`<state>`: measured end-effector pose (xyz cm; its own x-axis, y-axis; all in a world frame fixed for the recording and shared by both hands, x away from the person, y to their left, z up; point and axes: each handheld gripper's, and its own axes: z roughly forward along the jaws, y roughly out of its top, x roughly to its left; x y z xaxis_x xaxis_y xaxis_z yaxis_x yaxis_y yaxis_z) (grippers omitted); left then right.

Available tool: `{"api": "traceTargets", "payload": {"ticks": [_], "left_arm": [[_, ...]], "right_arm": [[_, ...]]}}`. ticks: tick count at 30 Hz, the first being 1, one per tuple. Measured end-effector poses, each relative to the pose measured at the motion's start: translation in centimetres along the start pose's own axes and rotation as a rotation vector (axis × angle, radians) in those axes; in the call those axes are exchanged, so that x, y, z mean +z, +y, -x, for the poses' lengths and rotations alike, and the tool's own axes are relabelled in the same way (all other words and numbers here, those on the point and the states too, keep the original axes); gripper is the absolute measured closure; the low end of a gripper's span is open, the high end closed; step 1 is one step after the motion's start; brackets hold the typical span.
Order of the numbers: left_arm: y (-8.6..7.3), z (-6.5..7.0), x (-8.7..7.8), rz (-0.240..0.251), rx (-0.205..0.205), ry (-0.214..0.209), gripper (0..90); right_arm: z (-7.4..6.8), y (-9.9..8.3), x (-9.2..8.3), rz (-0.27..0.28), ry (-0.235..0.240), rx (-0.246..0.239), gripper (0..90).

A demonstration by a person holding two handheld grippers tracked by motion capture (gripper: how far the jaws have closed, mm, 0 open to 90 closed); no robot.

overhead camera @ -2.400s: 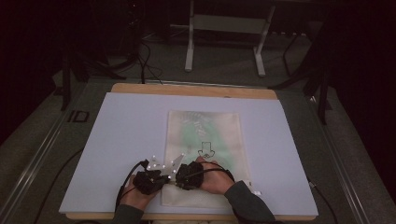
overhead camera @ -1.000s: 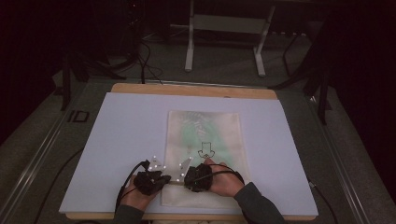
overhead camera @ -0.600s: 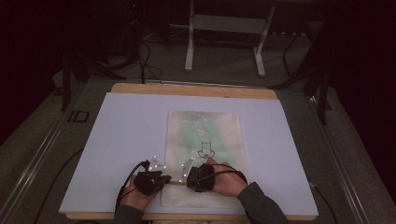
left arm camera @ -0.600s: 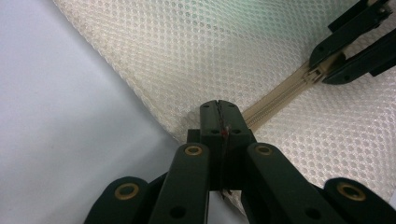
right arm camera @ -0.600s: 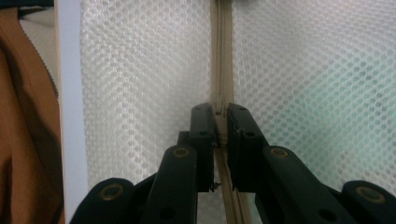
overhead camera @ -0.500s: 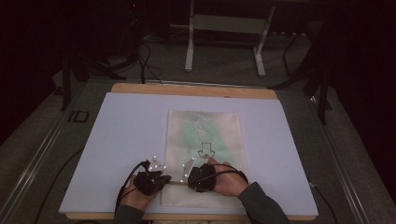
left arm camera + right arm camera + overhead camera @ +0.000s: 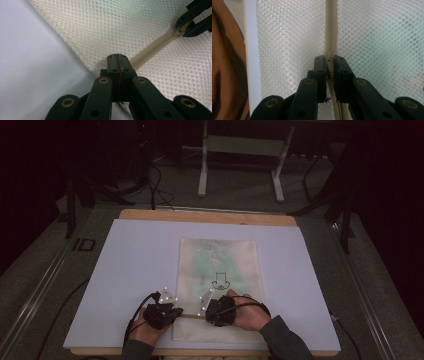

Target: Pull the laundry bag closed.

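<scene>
Mesh bag (image 7: 218, 270) lies flat mid-table; my left gripper (image 7: 117, 58) is clenched on its corner by the zipper (image 7: 155, 45), my right gripper (image 7: 330, 60) on the slider (image 7: 330, 53). Risk, as I judge it: the small slider may slip my right pinch, or mesh may bunch and jam if my left lets the corner creep.

right gripper (image 7: 216, 309) | shifted rightward along mesh bag (image 7: 220, 270) zipper (image 7: 331, 37), away from left gripper (image 7: 165, 312)

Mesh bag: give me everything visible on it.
The mesh bag is a flat, cream, honeycomb-net pouch with something green showing through. It lies lengthwise on the white board, near its front edge. A beige zipper crosses its near end. The left gripper is shut on the bag's edge at the zipper's end; the right gripper pinches the zipper pull.
</scene>
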<state>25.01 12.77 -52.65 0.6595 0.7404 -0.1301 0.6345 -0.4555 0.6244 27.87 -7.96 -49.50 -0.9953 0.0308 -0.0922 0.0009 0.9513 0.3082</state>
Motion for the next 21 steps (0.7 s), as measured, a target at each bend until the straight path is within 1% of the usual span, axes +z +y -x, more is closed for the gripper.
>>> {"api": "traceTargets", "payload": {"ticks": [3,4,9,10,13,21], "left_arm": [[0.00,0.01,0.00,0.000,0.000,0.000,89.5],[-0.01,0.01,0.00,0.001,-0.001,0.001,89.5],[-0.01,0.00,0.00,0.001,-0.001,0.000,89.5],[-0.02,0.00,-0.01,0.001,-0.001,0.000,89.5],[-0.01,0.01,0.00,0.001,-0.001,0.000,89.5],[-0.01,-0.01,0.00,0.000,-0.002,-0.001,89.5]], "right_arm": [[0.02,-0.16,-0.11,0.001,-0.002,0.000,82.1],[0.02,-0.25,-0.28,0.003,0.002,0.009,82.1],[0.08,-0.40,-0.36,0.008,0.001,0.003,82.1],[0.07,-0.49,-0.36,-0.003,-0.001,0.002,82.1],[0.08,-0.62,-0.43,-0.003,0.002,0.010,82.1],[0.12,-0.98,-0.64,-0.008,0.004,0.010,82.1]]}}
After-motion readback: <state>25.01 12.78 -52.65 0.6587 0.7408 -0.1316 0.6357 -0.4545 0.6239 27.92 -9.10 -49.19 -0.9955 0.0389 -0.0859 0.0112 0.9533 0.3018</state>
